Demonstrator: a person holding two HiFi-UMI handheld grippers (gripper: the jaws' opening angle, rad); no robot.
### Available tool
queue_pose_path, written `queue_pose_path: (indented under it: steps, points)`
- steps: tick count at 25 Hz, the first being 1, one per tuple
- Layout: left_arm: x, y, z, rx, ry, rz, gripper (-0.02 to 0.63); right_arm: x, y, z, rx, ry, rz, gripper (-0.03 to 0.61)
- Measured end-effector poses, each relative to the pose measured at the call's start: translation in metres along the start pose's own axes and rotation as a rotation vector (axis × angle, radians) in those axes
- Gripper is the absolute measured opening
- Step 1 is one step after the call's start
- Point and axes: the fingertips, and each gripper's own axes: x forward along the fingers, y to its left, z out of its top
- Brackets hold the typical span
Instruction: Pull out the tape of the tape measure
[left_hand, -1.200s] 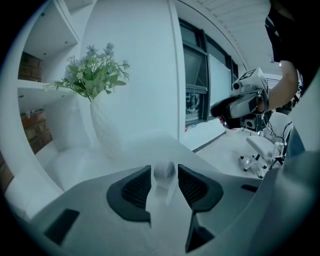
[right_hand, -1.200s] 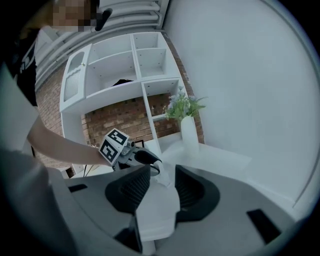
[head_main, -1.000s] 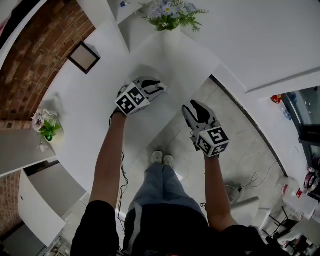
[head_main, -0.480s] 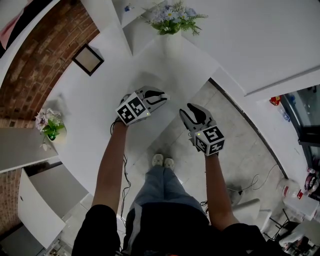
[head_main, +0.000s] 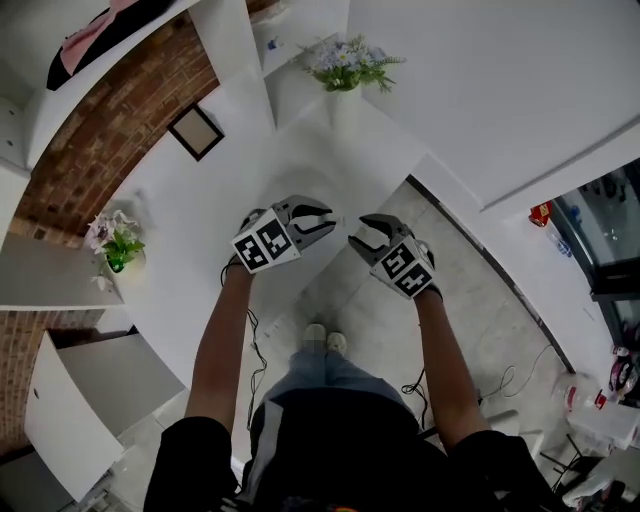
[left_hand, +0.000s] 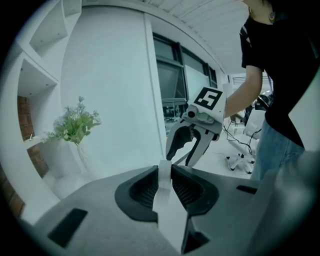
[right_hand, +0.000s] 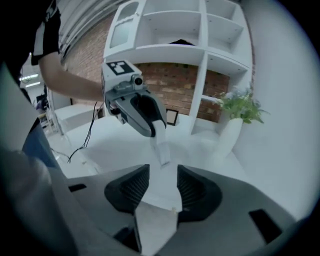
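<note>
A: You have brought the two grippers together since a second ago. Then they hung well apart; now their tips face each other, near, the left over the edge of the white table (head_main: 190, 230).

B: Your left gripper (left_hand: 164, 170) is clamped on a narrow white piece, the tape measure (left_hand: 164, 179), upright between the ribbed pads. The head view gives you none of that; there the jaws look like a black fork.

A: The right gripper view adds a white strip of tape (right_hand: 160, 149) sticking out of the left tips and slanting down toward your right gripper (right_hand: 163, 172). Its jaws stand apart, holding nothing. The strip's end sits just at their mouth; I cannot tell whether it touches.

B: The left gripper view agrees: the right fingers (left_hand: 174, 145) are spread, below the marker cube (left_hand: 207, 98).

A: Further out, the vase of flowers (head_main: 345, 70) stands at the table's far end, in all three views.

B: Only the right gripper view shows you the white shelves (right_hand: 200, 45) against the brick wall (right_hand: 175, 90). Only the left one shows the dark-framed windows (left_hand: 172, 85), and only the head view your shoes (head_main: 325, 340) on the floor (head_main: 470, 290).
</note>
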Motion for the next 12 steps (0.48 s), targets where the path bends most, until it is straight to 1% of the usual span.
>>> queue_pose_path:
  steps: [3, 5, 8, 12]
  points:
    - [-0.011, -0.017, 0.01, 0.021, -0.012, -0.004, 0.084, 0.002, 0.012, 0.001, -0.163, 0.078, 0.035, 0.155]
    - [-0.016, -0.028, 0.016, 0.035, -0.019, -0.011, 0.084, 0.004, 0.021, 0.003, -0.249, 0.117, 0.056, 0.155]
    - [-0.021, -0.041, 0.019, 0.056, -0.017, -0.016, 0.084, 0.006, 0.034, 0.007, -0.334, 0.157, 0.084, 0.155]
    - [-0.026, -0.052, 0.023, 0.041, -0.04, -0.011, 0.083, 0.01, 0.045, 0.001, -0.411, 0.204, 0.11, 0.155]
